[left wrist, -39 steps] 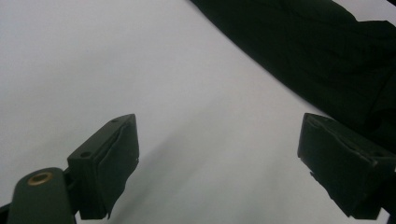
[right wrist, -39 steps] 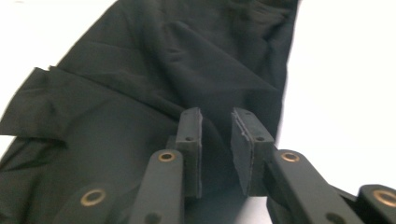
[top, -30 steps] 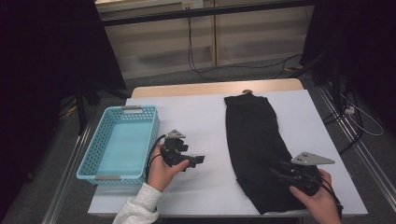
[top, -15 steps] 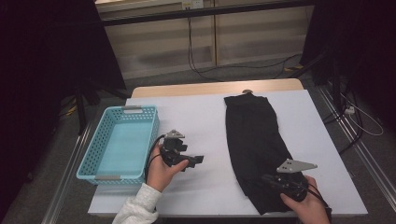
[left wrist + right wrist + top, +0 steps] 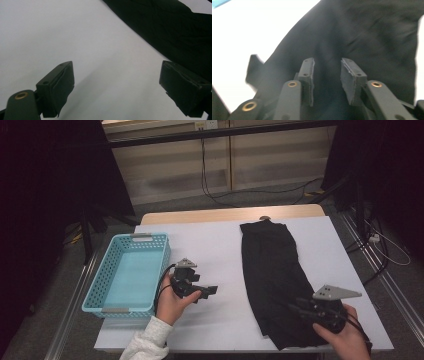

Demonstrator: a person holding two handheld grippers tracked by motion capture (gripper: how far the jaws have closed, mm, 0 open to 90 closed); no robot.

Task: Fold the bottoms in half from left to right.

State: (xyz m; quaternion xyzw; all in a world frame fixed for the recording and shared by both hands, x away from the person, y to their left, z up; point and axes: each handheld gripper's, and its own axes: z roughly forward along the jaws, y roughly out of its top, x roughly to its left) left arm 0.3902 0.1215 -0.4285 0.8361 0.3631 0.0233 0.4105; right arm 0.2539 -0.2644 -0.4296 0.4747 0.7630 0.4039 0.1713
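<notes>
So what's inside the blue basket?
Nothing: the blue basket shows just its bare light-blue floor. Its near wall hides a thin strip of that floor.

The left gripper point(image 5: 210, 290) is held low over the table point(image 5: 220, 245) by the left hand point(image 5: 172, 302), a pale sleeve point(image 5: 147, 345) being seen behind the wrist. Its jaws are spread wide, with nothing between them. The right gripper point(image 5: 295, 304) is gripped by the right hand point(image 5: 342, 337) at the table's near right corner and is pointed toward the left gripper. Its jaws have just been opening, and a narrow gap is seen between the pads point(image 5: 308, 75) in the right gripper view.
</notes>
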